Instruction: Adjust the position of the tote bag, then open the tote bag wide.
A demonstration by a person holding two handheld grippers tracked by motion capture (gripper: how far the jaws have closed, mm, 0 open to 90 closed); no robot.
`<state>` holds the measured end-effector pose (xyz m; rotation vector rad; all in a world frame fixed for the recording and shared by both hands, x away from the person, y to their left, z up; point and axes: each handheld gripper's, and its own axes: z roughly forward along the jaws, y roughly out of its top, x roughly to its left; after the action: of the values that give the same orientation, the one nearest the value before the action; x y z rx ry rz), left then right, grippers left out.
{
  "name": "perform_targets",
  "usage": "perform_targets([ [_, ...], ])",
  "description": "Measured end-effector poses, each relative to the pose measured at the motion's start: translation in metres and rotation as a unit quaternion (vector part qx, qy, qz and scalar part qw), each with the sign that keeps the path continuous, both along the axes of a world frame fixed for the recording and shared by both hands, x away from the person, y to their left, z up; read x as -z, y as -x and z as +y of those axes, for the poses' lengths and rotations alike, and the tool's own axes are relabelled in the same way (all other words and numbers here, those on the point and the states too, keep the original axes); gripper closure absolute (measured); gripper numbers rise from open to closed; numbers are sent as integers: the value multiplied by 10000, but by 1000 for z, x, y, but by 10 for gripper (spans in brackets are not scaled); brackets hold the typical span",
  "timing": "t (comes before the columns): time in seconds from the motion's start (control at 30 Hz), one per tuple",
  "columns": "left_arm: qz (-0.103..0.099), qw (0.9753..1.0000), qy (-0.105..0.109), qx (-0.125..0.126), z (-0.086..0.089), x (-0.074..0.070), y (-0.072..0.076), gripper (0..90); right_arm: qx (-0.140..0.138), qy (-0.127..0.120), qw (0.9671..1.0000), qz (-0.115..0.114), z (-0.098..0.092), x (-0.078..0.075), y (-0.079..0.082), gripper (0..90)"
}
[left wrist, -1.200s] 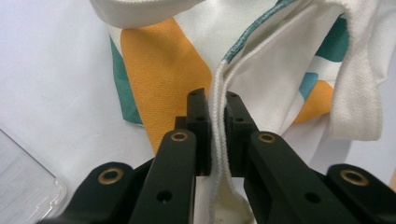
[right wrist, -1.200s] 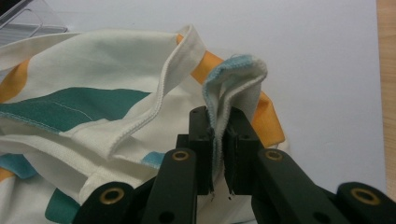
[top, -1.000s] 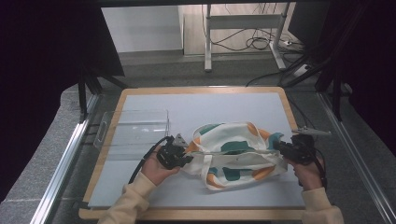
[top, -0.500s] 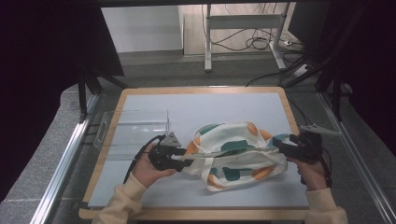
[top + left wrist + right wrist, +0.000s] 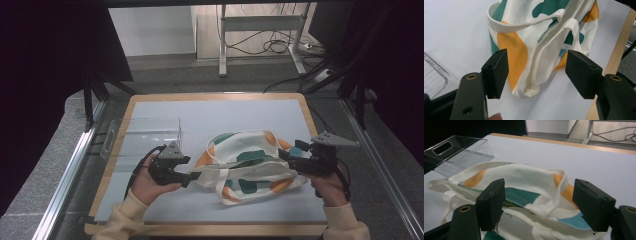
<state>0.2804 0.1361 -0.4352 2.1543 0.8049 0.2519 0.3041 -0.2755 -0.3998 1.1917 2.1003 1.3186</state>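
Note:
A cream tote bag (image 5: 247, 162) with green and orange patches lies crumpled on the white table top (image 5: 240, 112). My left gripper (image 5: 188, 178) is at the bag's left end and stands open. In the left gripper view the bag's folded strap end (image 5: 531, 87) lies on the table between the parted jaws of that gripper (image 5: 536, 72), touching neither pad. My right gripper (image 5: 284, 157) is at the bag's right edge, also open. In the right gripper view its jaws (image 5: 539, 203) straddle the bag's rumpled cloth (image 5: 524, 180) without closing on it.
A clear plastic tray (image 5: 142, 135) sits on the table to the left of the bag, just beyond my left hand; it also shows as the clear tray (image 5: 456, 147). The table's wooden rim (image 5: 310, 112) runs around the white top. Cables lie on the floor behind the table.
Both hands have shifted a little toward the near edge and slightly apart. The bag now lies more stretched out sideways, its left strap end drawn toward my left gripper.

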Motion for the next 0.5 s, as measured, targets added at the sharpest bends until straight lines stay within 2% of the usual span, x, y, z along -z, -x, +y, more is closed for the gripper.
perform_targets([
  [0.3,-57,9999,60,-61,0,-2,-2,342,-516,166,9985,-55,23,3,7,270],
  [0.5,-136,9998,142,-68,-5,-8,-5,333,-636,186,9978,-30,29,5,10,269],
])
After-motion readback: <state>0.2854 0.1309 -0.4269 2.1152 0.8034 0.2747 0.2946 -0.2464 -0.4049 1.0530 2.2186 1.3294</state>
